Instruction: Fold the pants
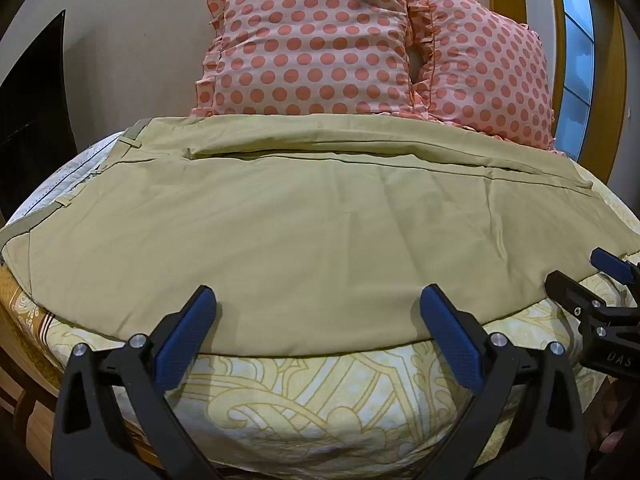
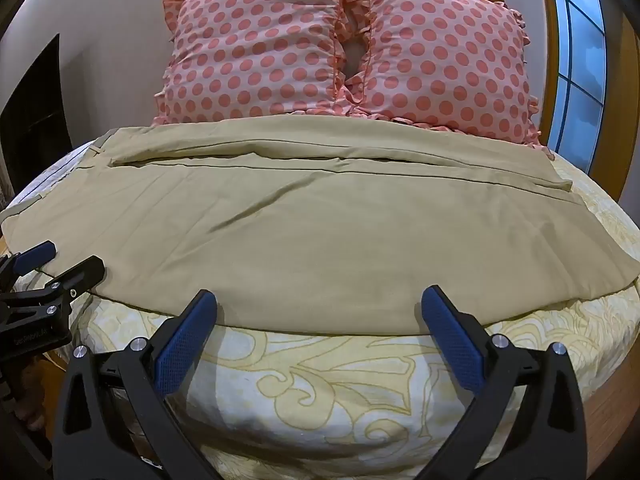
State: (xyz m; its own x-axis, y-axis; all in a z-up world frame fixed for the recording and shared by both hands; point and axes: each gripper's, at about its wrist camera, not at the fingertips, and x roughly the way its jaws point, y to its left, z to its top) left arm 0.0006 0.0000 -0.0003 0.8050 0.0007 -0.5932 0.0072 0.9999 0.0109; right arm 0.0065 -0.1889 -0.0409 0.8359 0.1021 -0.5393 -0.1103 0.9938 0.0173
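Note:
Khaki pants (image 1: 304, 232) lie flat across the bed, one leg folded over the other, waistband at the left, leg ends at the right. They also show in the right wrist view (image 2: 320, 240). My left gripper (image 1: 318, 300) is open and empty, its blue-padded fingertips (image 1: 202, 300) at the pants' near edge. My right gripper (image 2: 320, 300) is open and empty at the same near edge, further right. The right gripper shows at the right edge of the left view (image 1: 592, 276). The left gripper shows at the left edge of the right view (image 2: 60, 264).
The bed has a yellow patterned sheet (image 1: 320, 408). Two pink polka-dot pillows (image 1: 312, 44) (image 1: 484, 76) lean at the head of the bed behind the pants. A window (image 2: 580, 64) is at the right. A dark screen (image 1: 32, 120) hangs on the left wall.

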